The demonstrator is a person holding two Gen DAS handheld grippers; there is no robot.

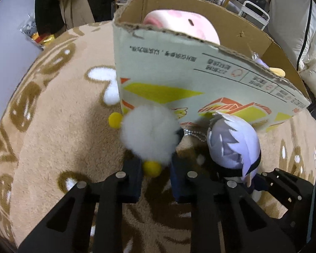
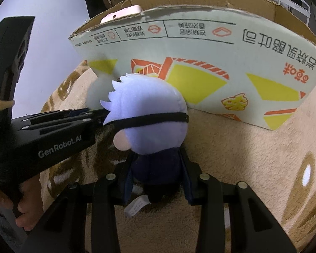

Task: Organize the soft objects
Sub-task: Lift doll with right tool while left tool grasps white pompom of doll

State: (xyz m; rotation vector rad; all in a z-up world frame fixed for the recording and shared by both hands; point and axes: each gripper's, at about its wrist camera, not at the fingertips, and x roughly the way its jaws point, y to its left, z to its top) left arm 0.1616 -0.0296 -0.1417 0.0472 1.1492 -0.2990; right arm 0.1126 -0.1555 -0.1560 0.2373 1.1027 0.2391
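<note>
Two grippers are engaged, each closed on a soft toy, in front of a cardboard box standing on a tan plush rug.

Left gripper: its jaws are drawn in against the lower part of a fluffy white pom-pom toy, which fills the gap between them. The toy carries small yellow balls, one at its left side and one at the bottom between the fingers. It is held just in front of the box's printed outer wall, near the left corner. Whether it touches the wall cannot be determined.

Right gripper: its jaws are narrowed onto the dark blue body of a lavender-haired plush doll, gripped from both sides. The doll's head, crossed by a black band, stands above the fingertips and lies close to the box wall. A white label hangs below the body. A bead chain at the head is visible in the left wrist view.

Both toys are outside the box, side by side, the pom-pom to the doll's left.

Inside the box, a pink plush rises above the torn rim at the far left, and small purple and yellow items show at the right rim, too hidden to identify.
</note>
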